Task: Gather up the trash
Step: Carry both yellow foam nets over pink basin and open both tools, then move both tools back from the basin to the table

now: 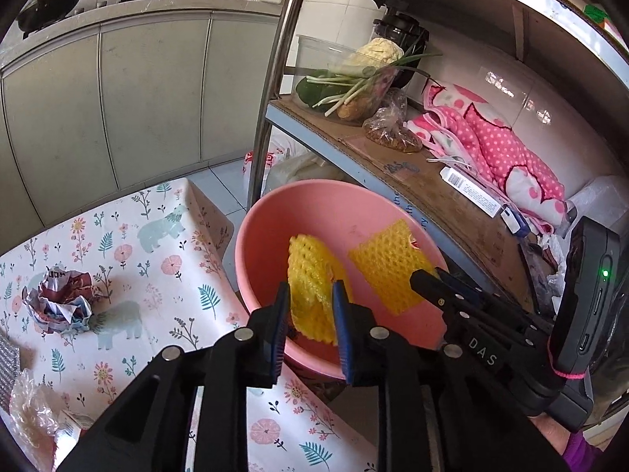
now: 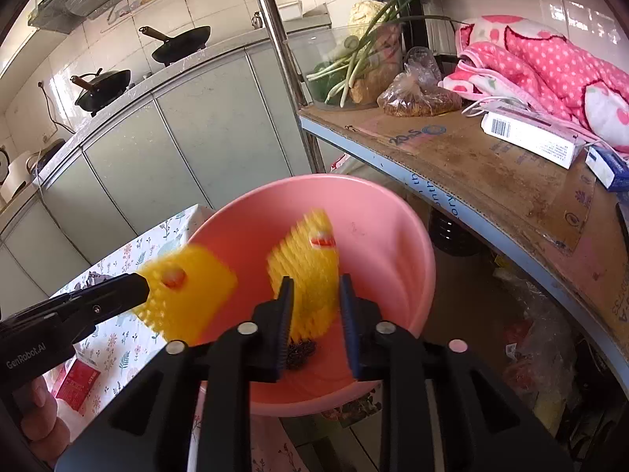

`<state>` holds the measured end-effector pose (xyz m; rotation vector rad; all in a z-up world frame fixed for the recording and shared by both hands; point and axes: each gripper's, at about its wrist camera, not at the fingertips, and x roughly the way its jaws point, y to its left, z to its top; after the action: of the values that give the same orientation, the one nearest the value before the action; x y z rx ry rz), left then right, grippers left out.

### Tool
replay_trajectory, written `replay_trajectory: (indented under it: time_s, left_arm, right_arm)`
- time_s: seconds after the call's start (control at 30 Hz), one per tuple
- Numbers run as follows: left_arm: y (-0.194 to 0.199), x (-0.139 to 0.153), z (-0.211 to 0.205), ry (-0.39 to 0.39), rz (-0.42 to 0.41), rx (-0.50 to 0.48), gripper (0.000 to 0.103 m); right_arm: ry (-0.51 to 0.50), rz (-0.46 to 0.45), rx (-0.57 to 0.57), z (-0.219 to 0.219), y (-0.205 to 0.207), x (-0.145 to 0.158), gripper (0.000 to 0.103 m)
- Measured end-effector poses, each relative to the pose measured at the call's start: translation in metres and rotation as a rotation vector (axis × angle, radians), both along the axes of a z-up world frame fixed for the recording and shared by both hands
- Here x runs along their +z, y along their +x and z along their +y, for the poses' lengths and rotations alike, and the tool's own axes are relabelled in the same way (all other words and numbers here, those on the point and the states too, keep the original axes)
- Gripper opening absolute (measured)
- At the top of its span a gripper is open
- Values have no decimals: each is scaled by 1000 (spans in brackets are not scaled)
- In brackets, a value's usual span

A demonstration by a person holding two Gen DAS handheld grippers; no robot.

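Foam nets (image 1: 310, 295) (image 2: 304, 271) sit between both released tongs (image 1: 308, 314) (image 2: 316, 306) at centre frame and may snag, missing the pink basin (image 1: 275, 212).

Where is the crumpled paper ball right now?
In the left wrist view the crumpled paper ball lies on the floral tablecloth at the left, well apart from the pink basin off the table's right edge. The right wrist view does not show it.
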<state>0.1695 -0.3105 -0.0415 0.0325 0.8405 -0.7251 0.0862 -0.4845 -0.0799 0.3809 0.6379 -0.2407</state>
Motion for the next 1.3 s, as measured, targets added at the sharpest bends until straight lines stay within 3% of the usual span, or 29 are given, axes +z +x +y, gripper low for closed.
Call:
replay_trajectory:
  time_s: [0.67, 1.3]
  left_arm:
    - [-22, 31, 23, -50, -41, 6, 26]
    - [-35, 46, 69, -52, -82, 89, 26]
  right_arm:
    - [-32, -65, 38, 19, -18, 29, 31]
    - [-62, -79, 125, 62, -23, 46, 31]
